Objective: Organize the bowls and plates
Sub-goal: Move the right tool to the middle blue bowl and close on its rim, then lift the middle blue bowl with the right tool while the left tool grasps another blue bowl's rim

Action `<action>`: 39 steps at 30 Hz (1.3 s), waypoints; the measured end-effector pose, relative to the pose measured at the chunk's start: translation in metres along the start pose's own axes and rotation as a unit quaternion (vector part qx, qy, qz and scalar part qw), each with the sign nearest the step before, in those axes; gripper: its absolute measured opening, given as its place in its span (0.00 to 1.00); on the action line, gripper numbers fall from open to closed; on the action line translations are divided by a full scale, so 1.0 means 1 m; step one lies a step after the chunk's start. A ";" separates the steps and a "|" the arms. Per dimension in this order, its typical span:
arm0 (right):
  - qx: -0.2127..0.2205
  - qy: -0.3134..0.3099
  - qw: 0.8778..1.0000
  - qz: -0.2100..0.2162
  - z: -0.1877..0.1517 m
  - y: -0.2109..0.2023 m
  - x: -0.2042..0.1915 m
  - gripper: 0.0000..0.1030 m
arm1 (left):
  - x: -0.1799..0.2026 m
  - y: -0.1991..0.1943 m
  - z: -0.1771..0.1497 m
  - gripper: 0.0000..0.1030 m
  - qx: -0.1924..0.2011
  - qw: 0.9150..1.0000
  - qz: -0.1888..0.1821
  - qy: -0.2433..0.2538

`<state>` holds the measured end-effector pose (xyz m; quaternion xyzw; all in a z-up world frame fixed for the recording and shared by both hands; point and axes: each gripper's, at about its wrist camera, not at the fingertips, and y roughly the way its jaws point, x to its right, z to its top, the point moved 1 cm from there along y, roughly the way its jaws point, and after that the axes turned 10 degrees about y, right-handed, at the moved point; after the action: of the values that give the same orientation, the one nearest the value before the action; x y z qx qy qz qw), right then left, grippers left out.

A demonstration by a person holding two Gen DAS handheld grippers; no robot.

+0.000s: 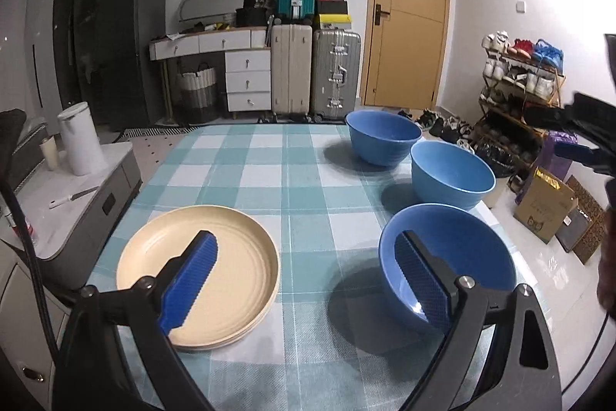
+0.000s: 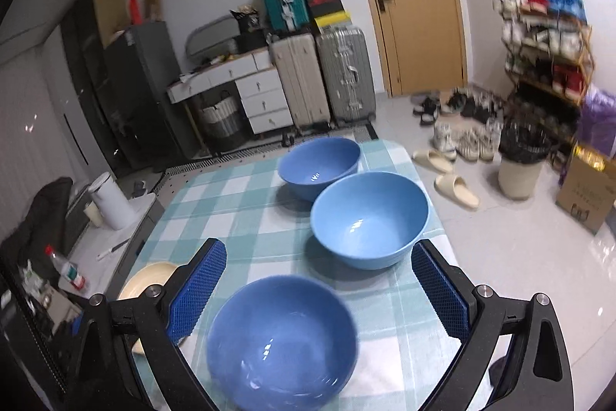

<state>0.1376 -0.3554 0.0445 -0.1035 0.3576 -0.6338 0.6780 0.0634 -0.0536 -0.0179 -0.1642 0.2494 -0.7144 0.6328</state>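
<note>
Plates (image 1: pixel 215 280) stacked near left; bowls unstacked. Right hand-held gripper (image 2: pixel 319 295) spread over near bowl (image 2: pixel 283 341); left hand-held gripper (image 1: pixel 308 287) spread, idle. Next: pinch rim, nest into middle bowl (image 2: pixel 369 218).

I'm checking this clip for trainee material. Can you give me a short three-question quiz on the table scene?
1. How many blue bowls stand on the checked tablecloth?
2. True or false: the left gripper is shut on the cream plates.
3. Which gripper has the nearest blue bowl between its fingers? A) left B) right

Key: 1. Three, the nearest, middle and far bowl. 2. False; it is open, holding nothing. 3. B
</note>
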 end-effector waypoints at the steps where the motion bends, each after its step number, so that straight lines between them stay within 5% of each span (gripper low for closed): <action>1: -0.012 0.010 1.000 -0.001 0.007 0.010 0.008 0.96 | 0.000 0.005 0.001 0.91 -0.007 1.000 -0.002 0.001; 13: -0.073 0.046 0.996 -0.033 0.072 0.107 0.081 0.95 | 0.000 0.068 0.055 0.91 -0.075 0.995 -0.065 0.006; 24: -0.185 0.073 0.978 -0.066 0.074 0.224 0.139 0.54 | 0.026 0.126 0.074 0.91 -0.130 0.988 -0.082 0.035; 32: -0.219 0.079 0.970 -0.063 0.060 0.261 0.147 0.52 | 0.024 0.146 0.072 0.91 -0.152 0.985 -0.084 0.022; 39: -0.248 0.066 0.965 -0.058 0.049 0.271 0.141 0.25 | 0.017 0.153 0.065 0.91 -0.165 0.983 -0.085 -0.006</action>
<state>0.3718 -0.4549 -0.1306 -0.2463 0.5409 -0.5691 0.5682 0.2227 -0.0913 -0.0522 -0.2913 0.3450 -0.7136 0.5355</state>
